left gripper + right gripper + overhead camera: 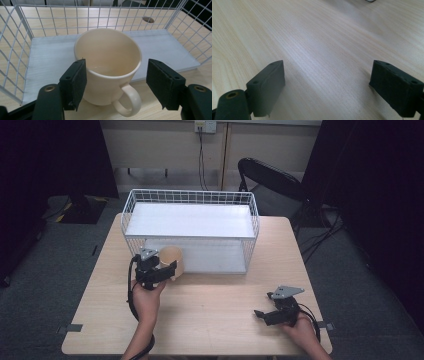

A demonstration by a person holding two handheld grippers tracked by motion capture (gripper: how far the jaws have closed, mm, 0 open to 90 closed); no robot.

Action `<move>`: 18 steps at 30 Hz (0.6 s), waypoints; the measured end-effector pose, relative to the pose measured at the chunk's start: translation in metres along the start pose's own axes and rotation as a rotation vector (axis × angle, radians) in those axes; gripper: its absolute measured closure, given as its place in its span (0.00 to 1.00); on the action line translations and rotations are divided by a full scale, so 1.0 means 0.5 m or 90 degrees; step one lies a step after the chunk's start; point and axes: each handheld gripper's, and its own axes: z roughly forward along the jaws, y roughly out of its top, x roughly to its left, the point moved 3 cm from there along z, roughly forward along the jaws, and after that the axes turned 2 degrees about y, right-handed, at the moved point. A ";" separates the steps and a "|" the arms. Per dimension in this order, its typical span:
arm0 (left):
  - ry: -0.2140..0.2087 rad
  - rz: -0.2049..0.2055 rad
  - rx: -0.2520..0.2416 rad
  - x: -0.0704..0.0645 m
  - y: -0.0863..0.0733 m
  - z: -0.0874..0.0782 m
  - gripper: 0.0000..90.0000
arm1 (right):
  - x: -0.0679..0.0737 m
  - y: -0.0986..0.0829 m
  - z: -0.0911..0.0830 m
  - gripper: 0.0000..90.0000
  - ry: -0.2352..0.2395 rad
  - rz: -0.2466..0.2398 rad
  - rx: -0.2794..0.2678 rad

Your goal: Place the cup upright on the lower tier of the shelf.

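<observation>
The cup [107, 72] is bracketed by the spread left gripper [116, 83] (one pad touching) before the wire rack [190, 230], for shelving.

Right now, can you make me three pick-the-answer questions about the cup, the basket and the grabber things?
1. Where is the cup? A) on the table by the wire basket's open front B) on the basket's top shelf C) on the chair
2. What colour is the cup? A) blue B) cream C) red
3. How do the left gripper's jaws stand? A) shut tight B) open around the cup C) far from the cup

A: the high view shows it on the wood beside the lower shelf.
B: it looks pale cream.
B: one pad sits at the cup's wall, the other stands apart.
</observation>
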 end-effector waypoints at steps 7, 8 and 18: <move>0.018 -0.001 0.018 0.006 -0.007 0.013 0.39 | 0.000 0.000 0.000 0.13 0.000 0.000 0.000; 0.016 -0.005 0.019 0.007 -0.009 0.016 0.40 | 0.000 0.000 0.000 0.13 0.000 0.000 0.000; 0.025 -0.006 0.031 0.006 -0.014 0.034 0.49 | 0.000 0.000 0.000 0.13 0.000 0.000 0.000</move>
